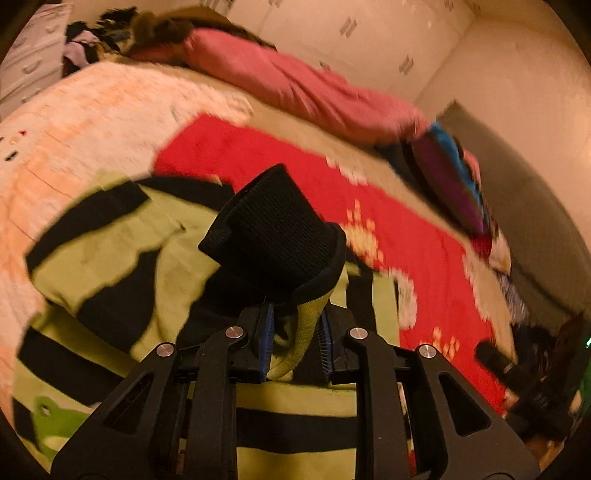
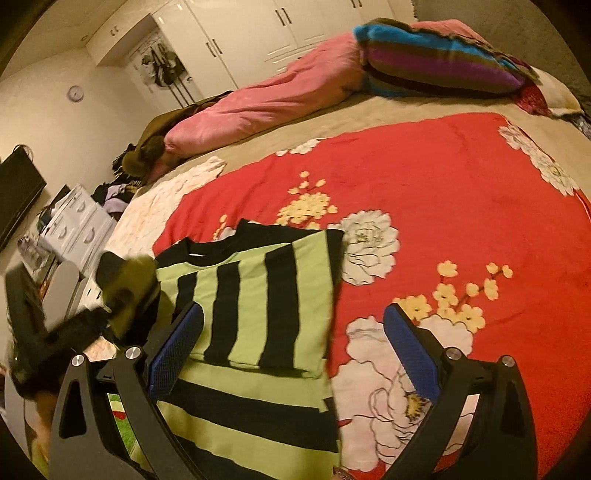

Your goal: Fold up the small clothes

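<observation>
We've got L gripper (image 1: 295, 325) clamped on sleeve cuff (image 1: 273, 236) over striped shirt (image 2: 255, 295), R gripper (image 2: 295, 354) jaws apart, empty, just above shirt's hem. Risk: thin pinch slips, sleeve flops back, fold skews.

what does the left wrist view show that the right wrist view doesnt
Only the left wrist view: the left gripper up close, shut on the sleeve. Only the right wrist view: the open right gripper, wall clock, wardrobe doors. Both: striped green and black shirt, red floral blanket, pink duvet.
</observation>
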